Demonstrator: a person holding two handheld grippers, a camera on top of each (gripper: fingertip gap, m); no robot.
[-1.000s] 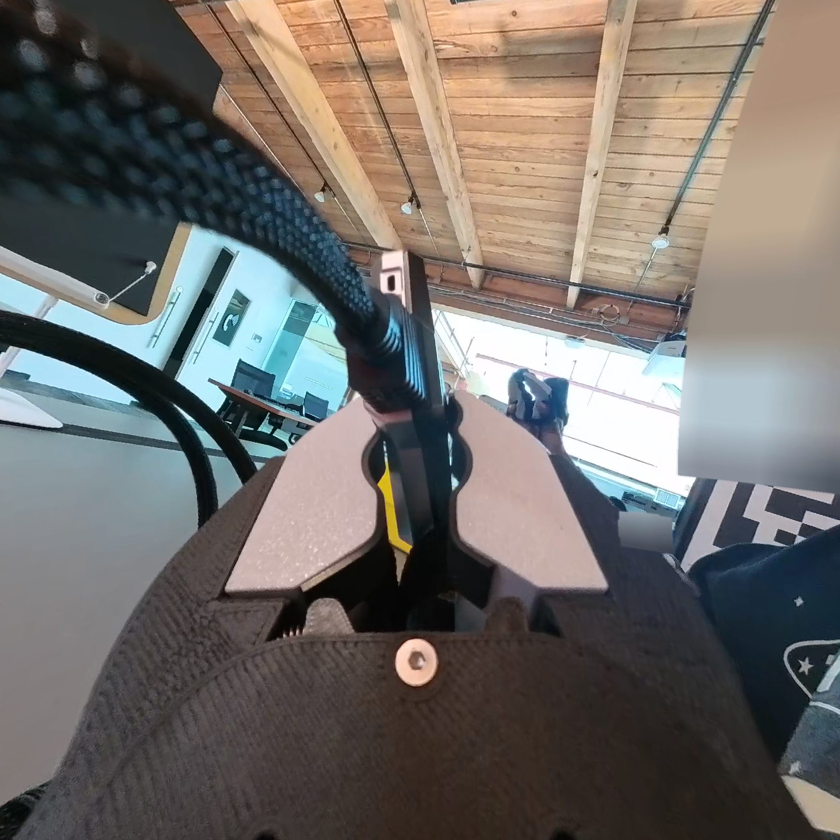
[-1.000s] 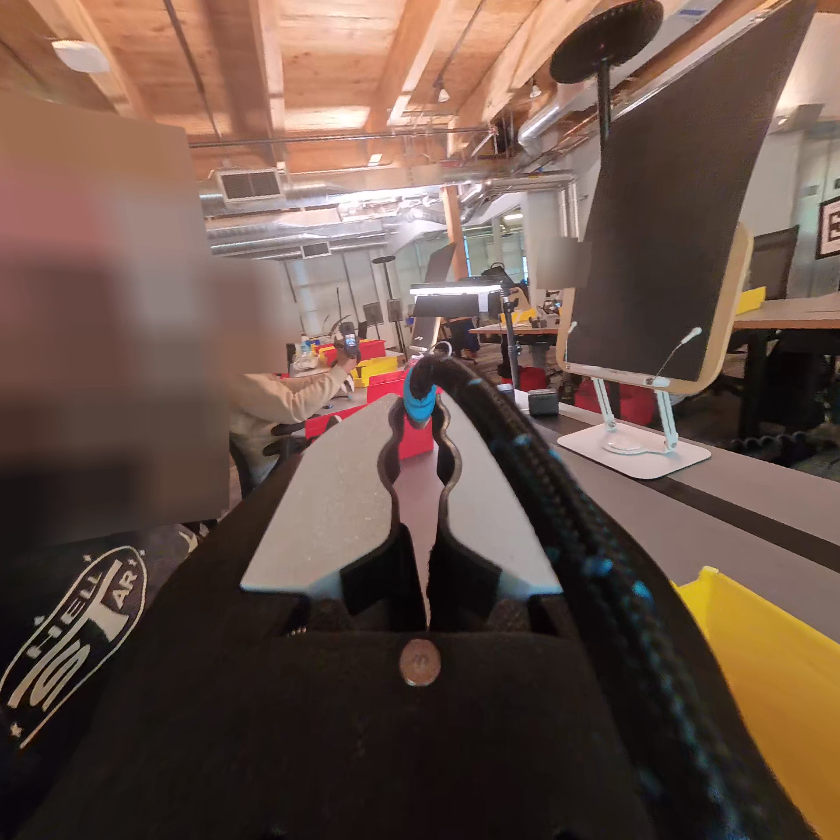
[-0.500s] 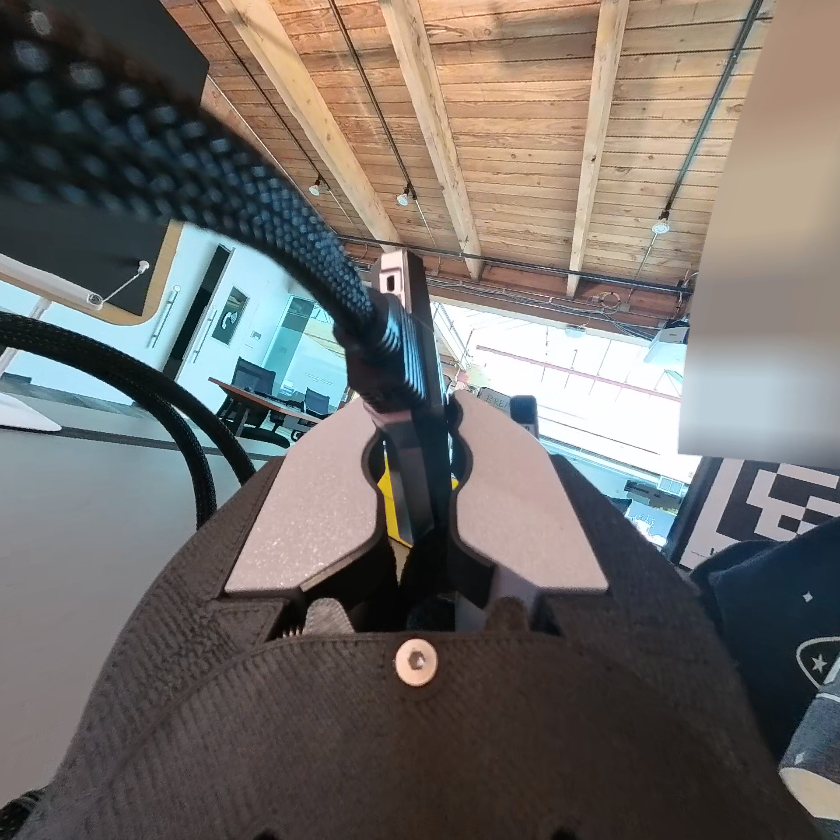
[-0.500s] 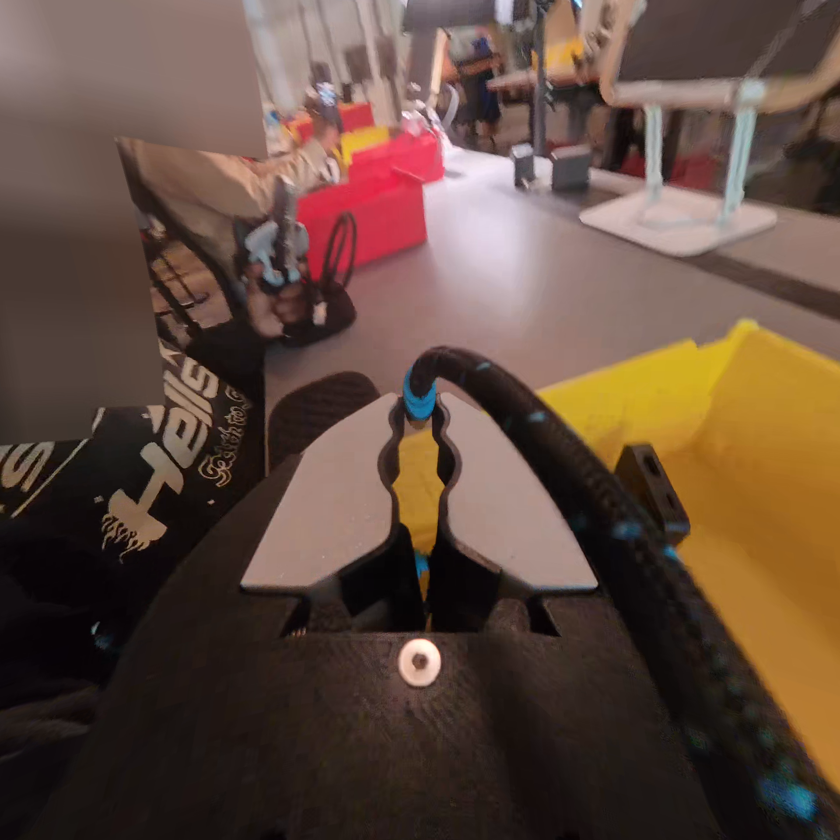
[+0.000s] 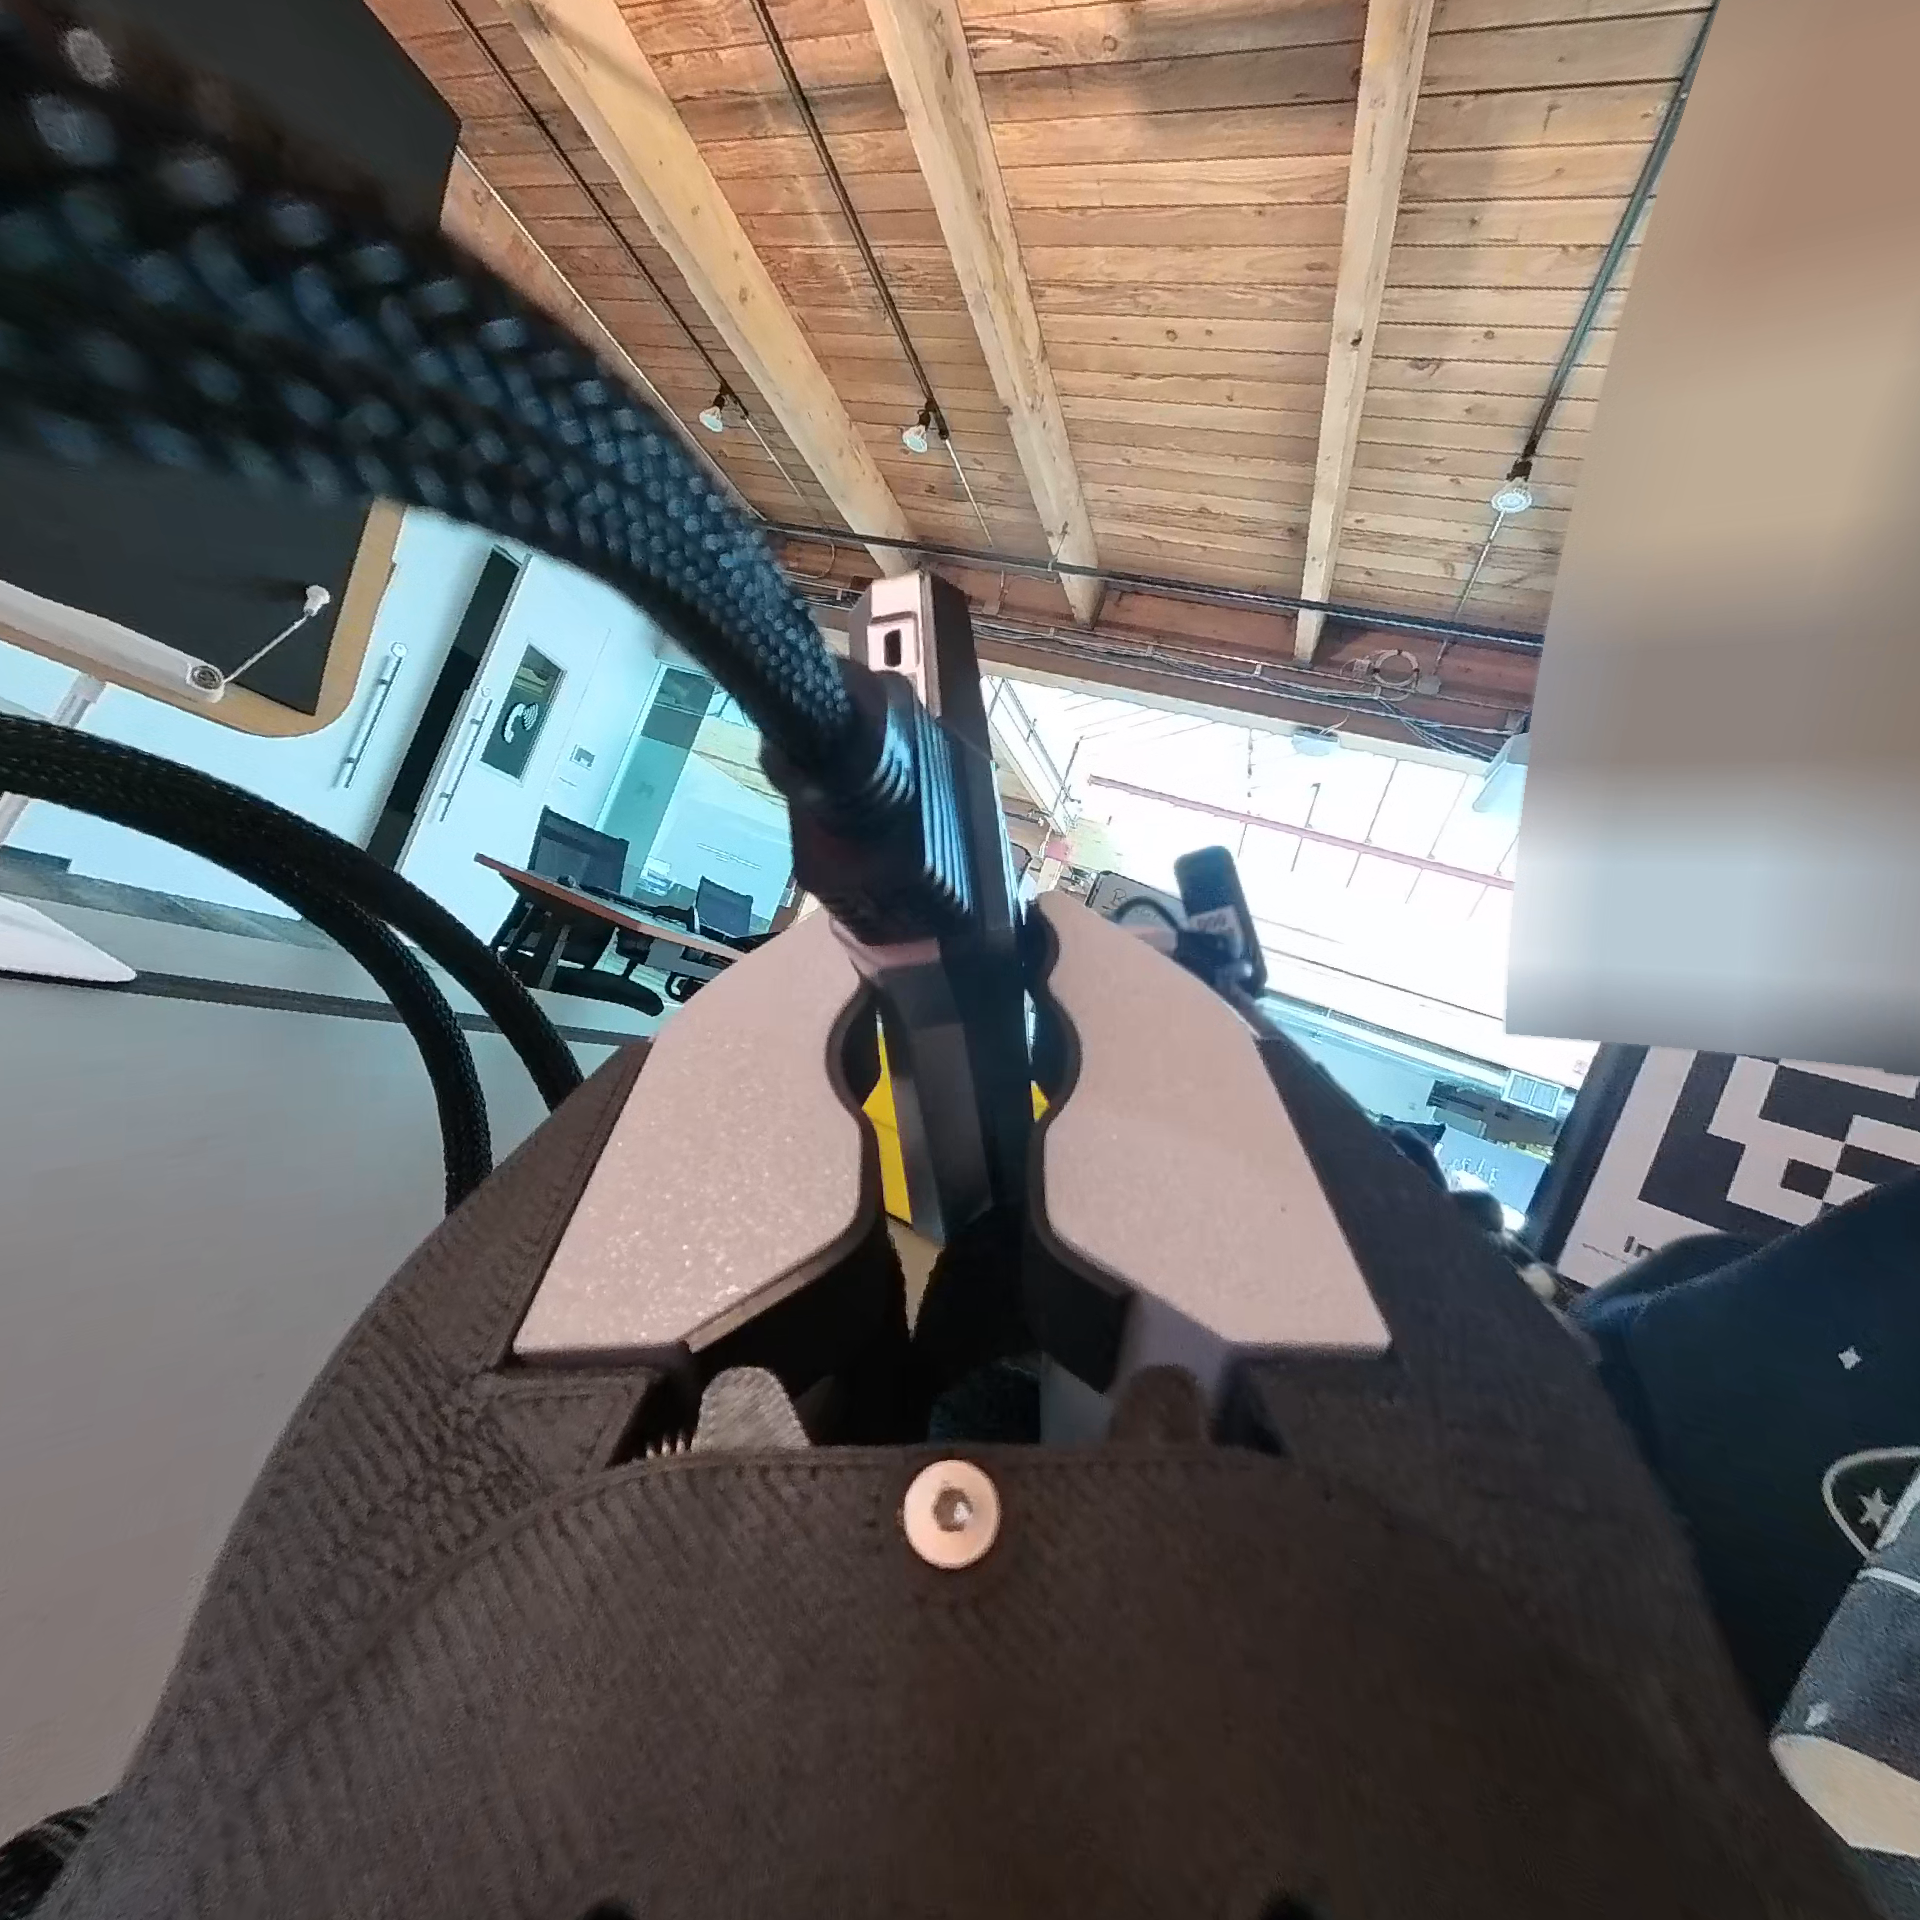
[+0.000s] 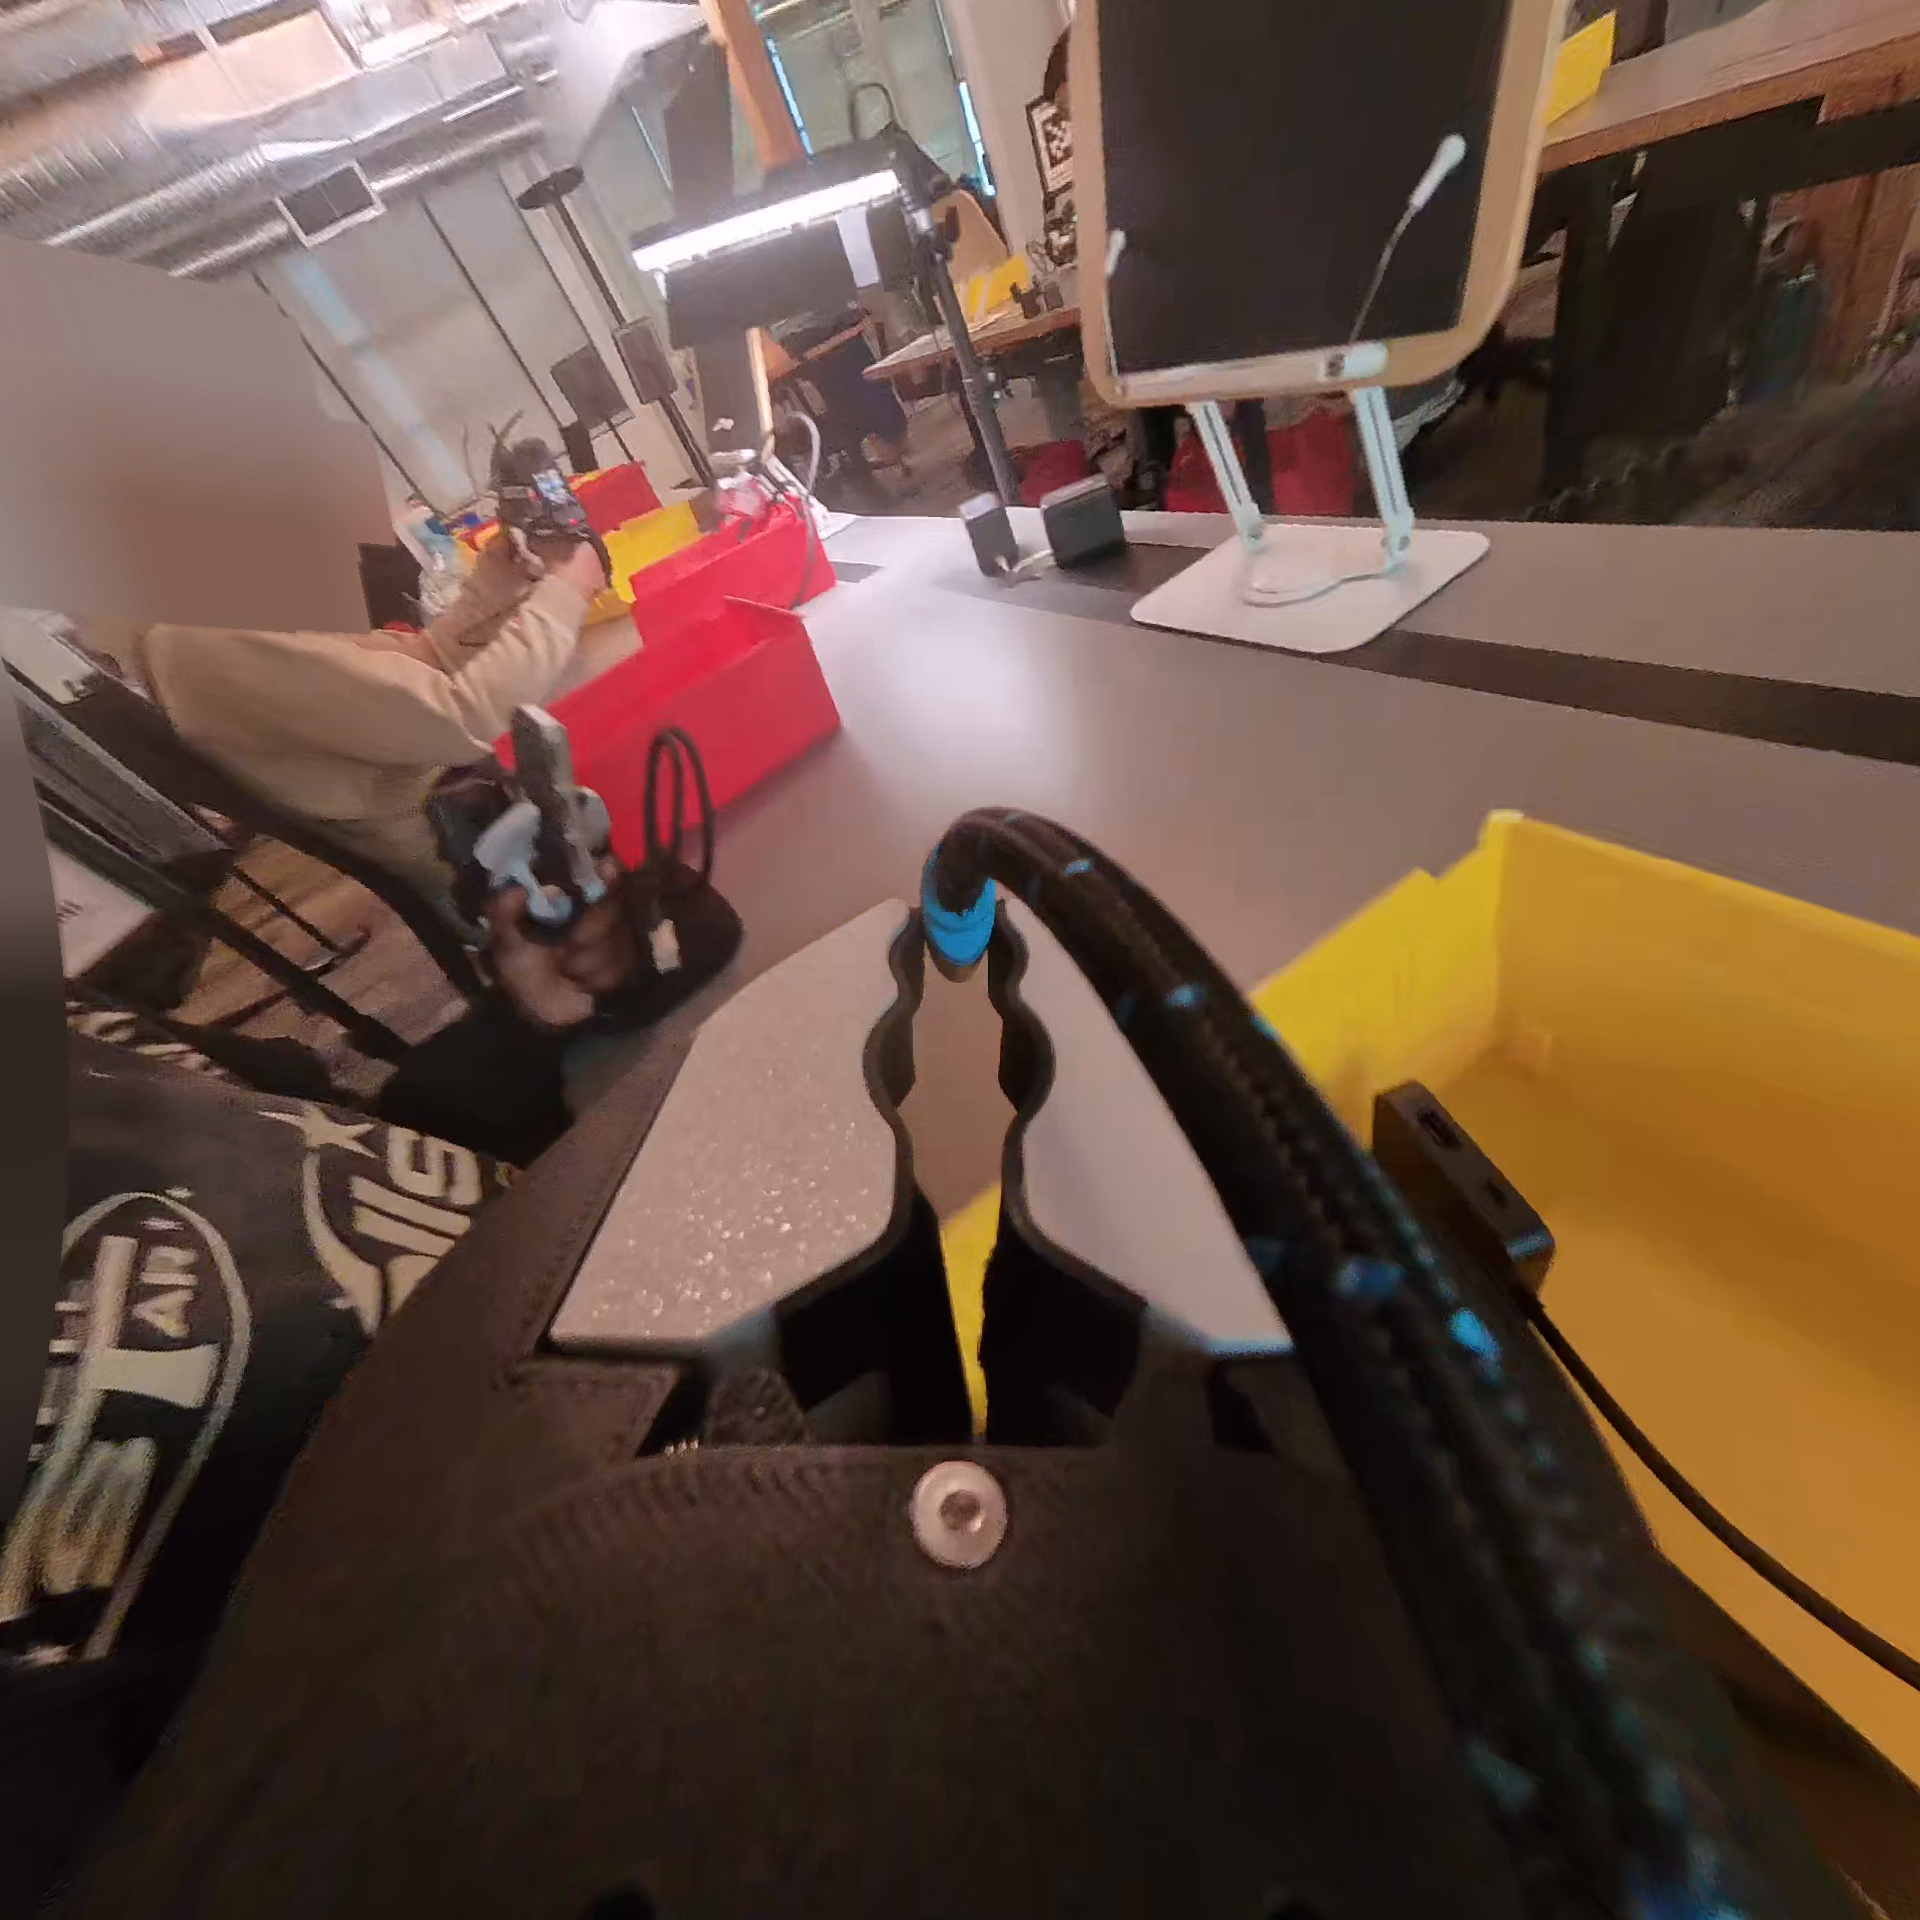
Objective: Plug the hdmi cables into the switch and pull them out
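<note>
The left gripper pinches the switch mid-frame and must hold it steady, while the right gripper pinches the blue-tipped HDMI cable and should line it up straight.

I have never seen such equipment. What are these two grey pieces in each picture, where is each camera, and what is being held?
A person holds two hand grippers; a camera on each looks along its grey fingers. In the left wrist view, the left gripper clamps a slim black switch box, pointed at the wooden ceiling, with a black braided cable plugged into it. In the right wrist view, the right gripper pinches the blue collar of a black-and-blue braided cable. On the grey table stands a yellow plastic bin holding a small black box.
</note>
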